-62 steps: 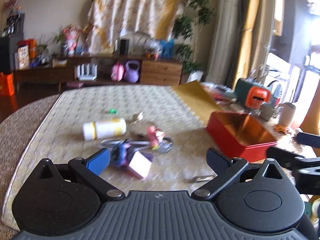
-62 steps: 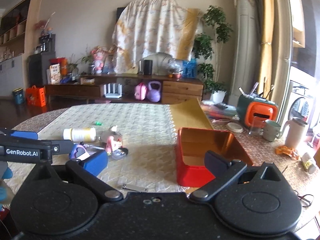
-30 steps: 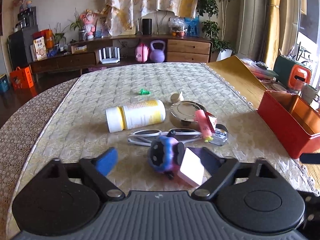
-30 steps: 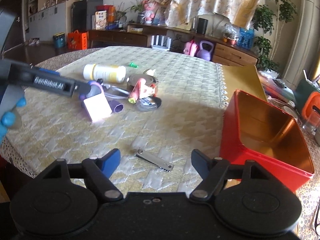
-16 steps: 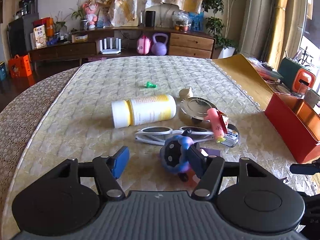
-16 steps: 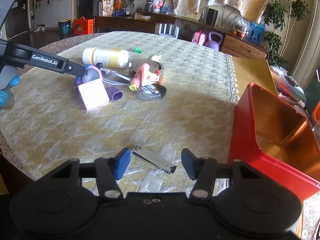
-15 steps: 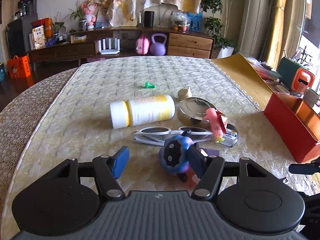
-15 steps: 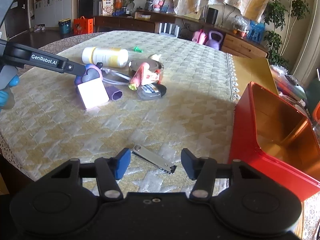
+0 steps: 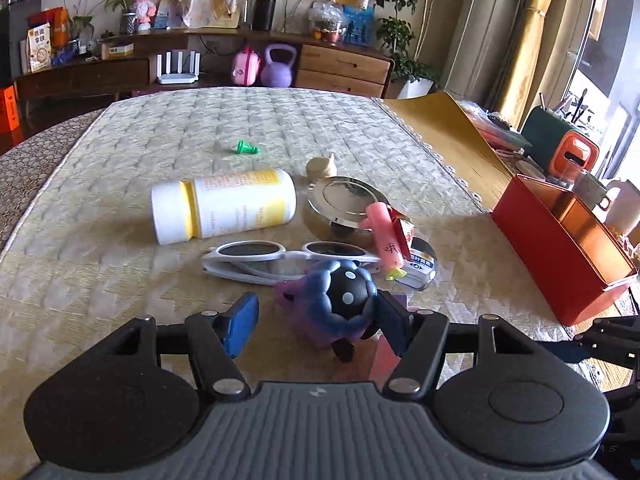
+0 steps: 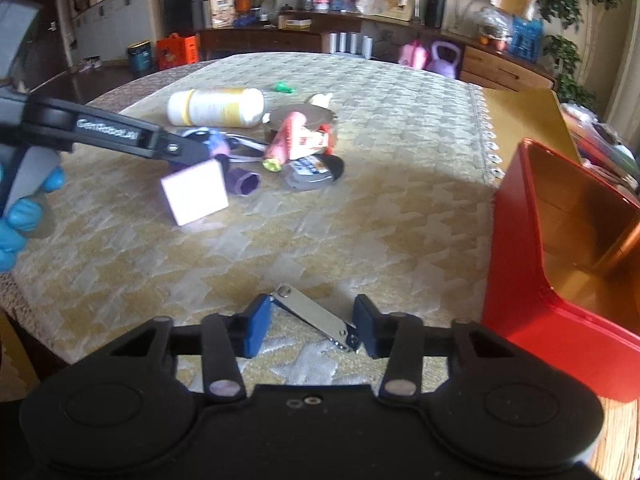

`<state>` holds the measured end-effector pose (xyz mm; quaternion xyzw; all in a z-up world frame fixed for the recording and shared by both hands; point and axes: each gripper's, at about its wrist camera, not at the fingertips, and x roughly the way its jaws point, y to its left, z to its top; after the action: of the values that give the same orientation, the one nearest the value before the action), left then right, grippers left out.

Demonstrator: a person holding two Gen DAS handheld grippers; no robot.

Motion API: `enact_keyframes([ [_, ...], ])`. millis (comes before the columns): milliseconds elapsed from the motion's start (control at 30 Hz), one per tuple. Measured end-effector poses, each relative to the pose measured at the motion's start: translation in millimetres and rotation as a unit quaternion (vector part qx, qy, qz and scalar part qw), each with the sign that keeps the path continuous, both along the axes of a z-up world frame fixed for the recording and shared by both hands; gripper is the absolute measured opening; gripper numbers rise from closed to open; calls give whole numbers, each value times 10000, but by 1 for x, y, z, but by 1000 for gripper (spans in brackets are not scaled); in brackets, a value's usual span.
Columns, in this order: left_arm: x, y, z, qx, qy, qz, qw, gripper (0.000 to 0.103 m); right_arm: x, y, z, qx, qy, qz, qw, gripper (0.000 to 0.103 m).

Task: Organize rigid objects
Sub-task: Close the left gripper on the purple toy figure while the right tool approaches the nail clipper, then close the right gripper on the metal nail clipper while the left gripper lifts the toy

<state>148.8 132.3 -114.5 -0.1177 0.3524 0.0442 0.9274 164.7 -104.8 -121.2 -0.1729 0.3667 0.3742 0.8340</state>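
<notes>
Left gripper (image 9: 316,320) sits low over the table (image 9: 120,208), which is covered in a cream and yellow woven cloth; its jaws stand partly apart around a blue-purple round toy with a black white-dotted face (image 9: 340,300). The right blue pad touches the toy's side, the left pad stands clear of it, so no full clamp. In the right wrist view the same toy (image 10: 216,146) shows attached to a pale lilac square block (image 10: 195,191) hanging just off the cloth at the left gripper's tip, with a blue-gloved hand (image 10: 20,216) on the handle. Right gripper (image 10: 312,324) is down at the table's near edge, jaws closing on a flat silver metal nail clipper (image 10: 310,316) lying diagonally between them; the right pad touches the clipper's toothed end, the left pad is right beside its pivot end, contact there unclear. Open red metal tin box with a gold inside (image 10: 560,236) stands just right of the right gripper, nothing visible in it. Mid-table clutter: white plastic bottle with yellow label (image 9: 224,206) on its side, white-framed sunglasses (image 9: 288,258) in front of it, round silver metal tin (image 9: 346,204), pink tube-shaped toy (image 9: 386,242) leaning across a small dark case with a printed label (image 9: 420,266), small beige figure (image 9: 320,166), tiny green plastic piece (image 9: 246,147) farther back, alone.
</notes>
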Motion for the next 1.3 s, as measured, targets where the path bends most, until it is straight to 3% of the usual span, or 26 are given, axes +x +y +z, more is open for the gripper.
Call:
enact_keyframes([
  [100,2,-2,-1,-64,-14,-80,9999,55,-6,4,1,-51,-46,140,9999,20],
  [200,4,-5,0,-64,-26,-180,9998,47,-13,9,2,-130,-145,203,9996,11],
  [467,2,-11,4,70,40,-131,9999,47,-18,4,6,-62,-205,-182,9996,11],
  [733,-12,-11,15,125,98,-40,9999,46,-22,-19,30,298,-212,-534,9979,11],
  [867,-19,-14,26,99,3,-147,9998,37,-23,-27,43,400,-285,-643,9967,11],
  [967,-22,-24,30,403,-82,-228,9989,26,-23,-34,49,475,-340,-718,9957,11],
  [1133,-23,-29,26,633,44,-229,9977,25,-23,-42,51,546,-300,-809,9948,11],
  [1300,-38,-21,27,247,-50,-297,9992,26,-27,-49,51,636,-240,-859,9940,11],
])
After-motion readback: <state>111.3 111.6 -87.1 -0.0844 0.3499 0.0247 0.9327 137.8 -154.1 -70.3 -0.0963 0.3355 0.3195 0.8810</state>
